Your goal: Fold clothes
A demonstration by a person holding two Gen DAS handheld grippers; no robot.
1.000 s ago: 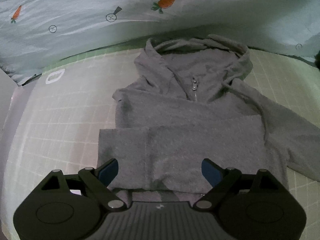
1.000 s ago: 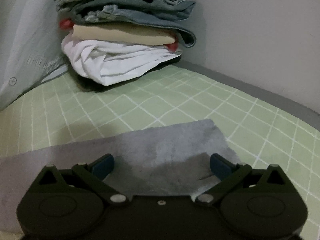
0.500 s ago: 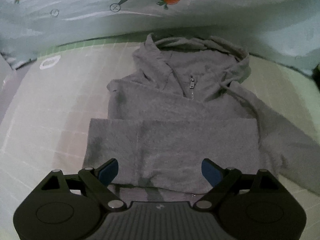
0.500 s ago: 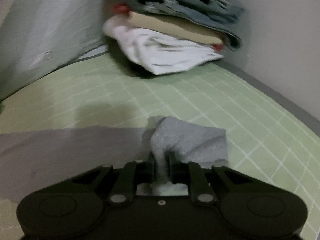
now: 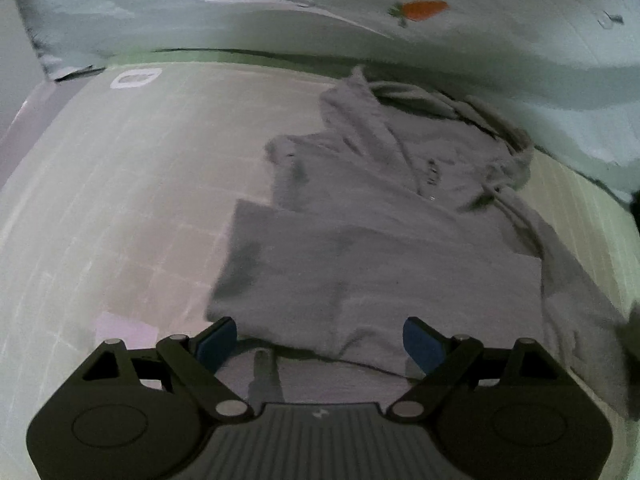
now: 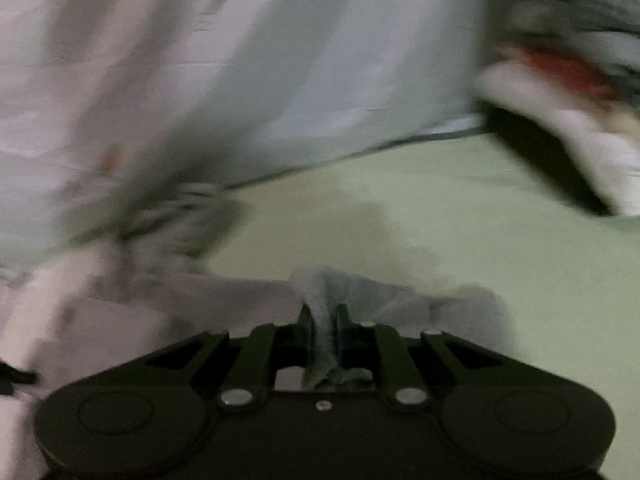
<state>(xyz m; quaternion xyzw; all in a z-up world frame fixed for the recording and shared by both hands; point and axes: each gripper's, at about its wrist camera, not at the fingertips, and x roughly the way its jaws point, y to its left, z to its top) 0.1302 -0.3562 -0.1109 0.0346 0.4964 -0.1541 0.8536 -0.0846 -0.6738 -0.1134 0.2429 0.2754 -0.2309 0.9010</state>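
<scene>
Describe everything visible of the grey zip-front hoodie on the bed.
The grey zip-front hoodie is soft fleece-like fabric lying flat on the pale green checked sheet, hood toward the carrot-print duvet. A metal zipper pull shows at the neck, with a drawcord beside it. One sleeve is folded across the chest; the other trails off to the right side of the left wrist view. The open left gripper hovers at the hem. The right gripper is shut on a bunched grey end, blurred.

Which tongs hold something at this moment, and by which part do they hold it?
The right tongs are shut on the grey hoodie, pinching the end of its sleeve. The left tongs are open and hold nothing.
</scene>
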